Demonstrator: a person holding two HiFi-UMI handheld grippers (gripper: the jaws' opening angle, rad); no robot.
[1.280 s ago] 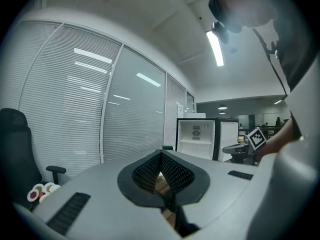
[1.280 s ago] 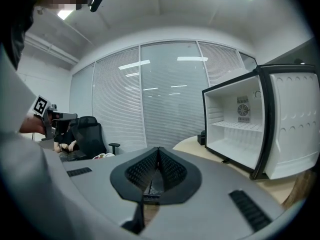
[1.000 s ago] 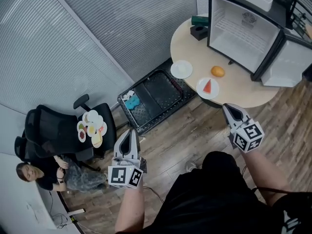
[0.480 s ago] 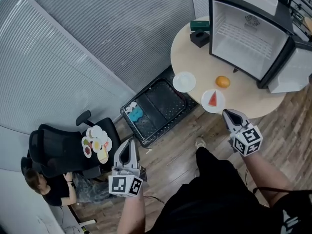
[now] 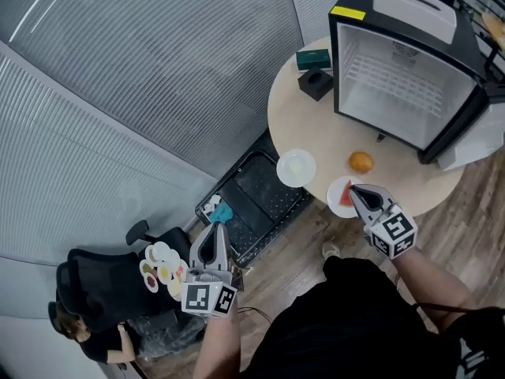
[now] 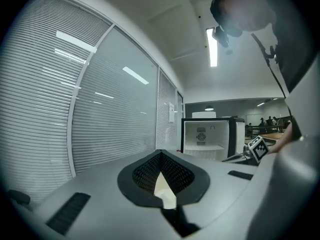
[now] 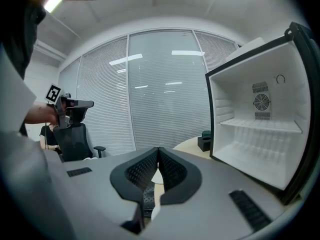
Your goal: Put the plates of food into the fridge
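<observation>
Round table (image 5: 288, 125) is set with an open fridge (image 5: 394, 85) and, at its near edge, a plate of red food (image 5: 336, 193), beside which the right gripper (image 5: 353, 189) is held clenched and empty, the left gripper (image 5: 215, 229) likewise clenched well apart.

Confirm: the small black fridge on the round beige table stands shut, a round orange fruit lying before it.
Not shut: the head view shows the small black fridge open and empty on the round beige table; the round orange fruit lies before it.
</observation>
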